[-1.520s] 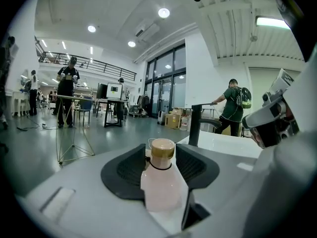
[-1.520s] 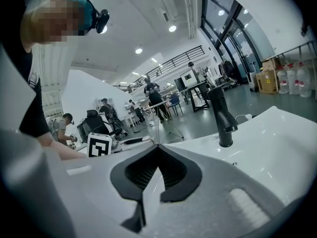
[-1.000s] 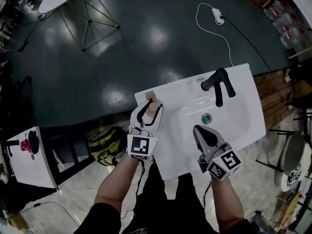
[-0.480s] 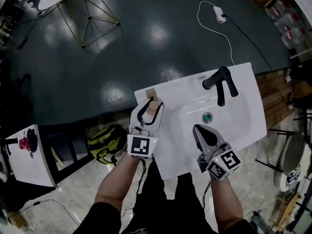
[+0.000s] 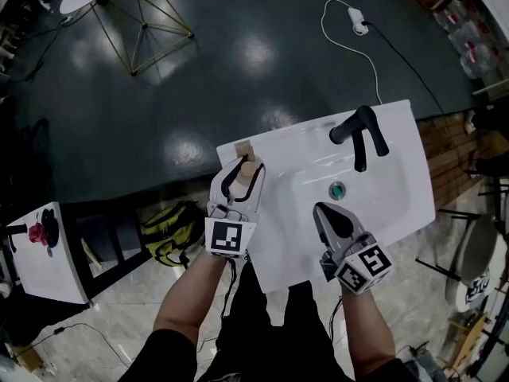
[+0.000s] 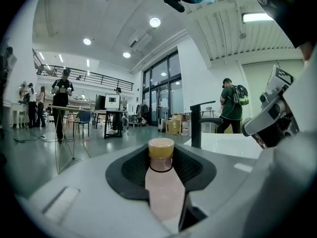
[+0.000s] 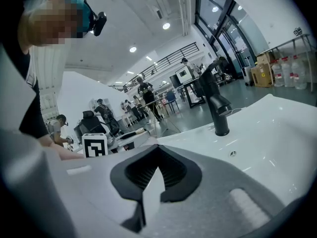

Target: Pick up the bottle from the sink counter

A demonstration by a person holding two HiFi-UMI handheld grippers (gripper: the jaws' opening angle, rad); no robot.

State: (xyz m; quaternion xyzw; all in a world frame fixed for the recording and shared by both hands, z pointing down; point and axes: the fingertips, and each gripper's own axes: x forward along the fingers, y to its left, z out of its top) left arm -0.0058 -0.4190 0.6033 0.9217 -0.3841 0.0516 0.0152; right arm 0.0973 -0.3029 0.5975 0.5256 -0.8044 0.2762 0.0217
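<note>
The bottle stands upright at the left back corner of the counter, clamped between the jaws of the left claw. The right claw hangs closed and empty over the counter's front.

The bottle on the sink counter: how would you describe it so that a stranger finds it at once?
Find the white sink counter, then its left edge, far from the black faucet. There the bottle stands upright between the left gripper's jaws. It alone has a pale pink body and a tan cap.
</note>
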